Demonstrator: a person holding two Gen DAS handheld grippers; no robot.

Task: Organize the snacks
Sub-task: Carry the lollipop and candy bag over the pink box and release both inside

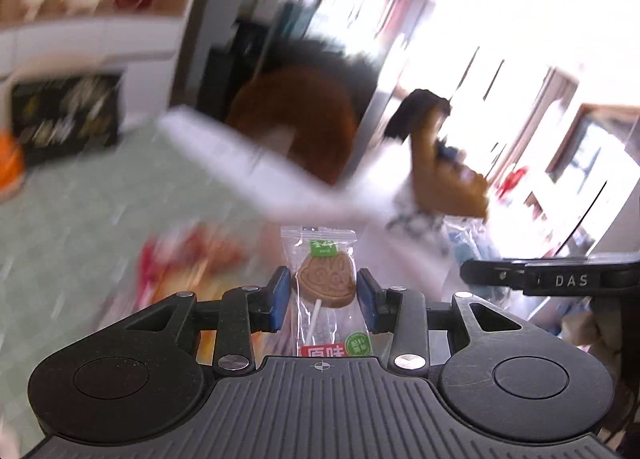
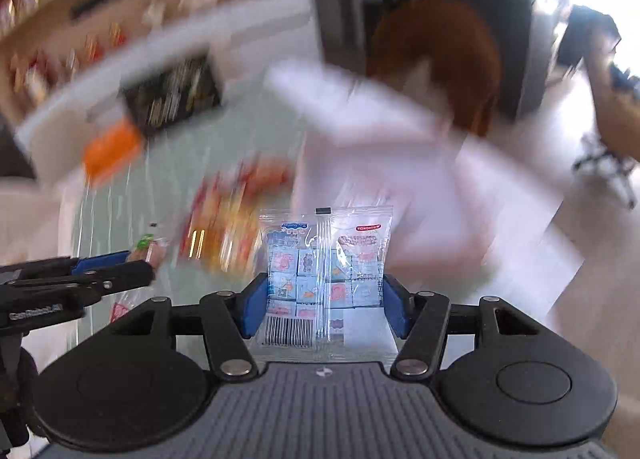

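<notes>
- Blurred pale green surface (image 1: 80, 219) lies below both tools.
- Left tool (image 1: 323, 291) is clamped on a clear-wrapped brown lollipop with a white stick (image 1: 326, 279), upright between its blue pads (image 1: 280, 295).
- Right tool (image 2: 323, 301) is clamped on a clear packet of pale blue candy cubes (image 2: 324, 271).
- Farther off, a smeared red-and-yellow snack bag (image 2: 236, 219) lies on the surface.

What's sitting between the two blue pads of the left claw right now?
A brown face-shaped lollipop in a clear wrapper, white stick pointing back toward the camera, sits between the left claw's blue pads, shown in the left wrist view.
</notes>
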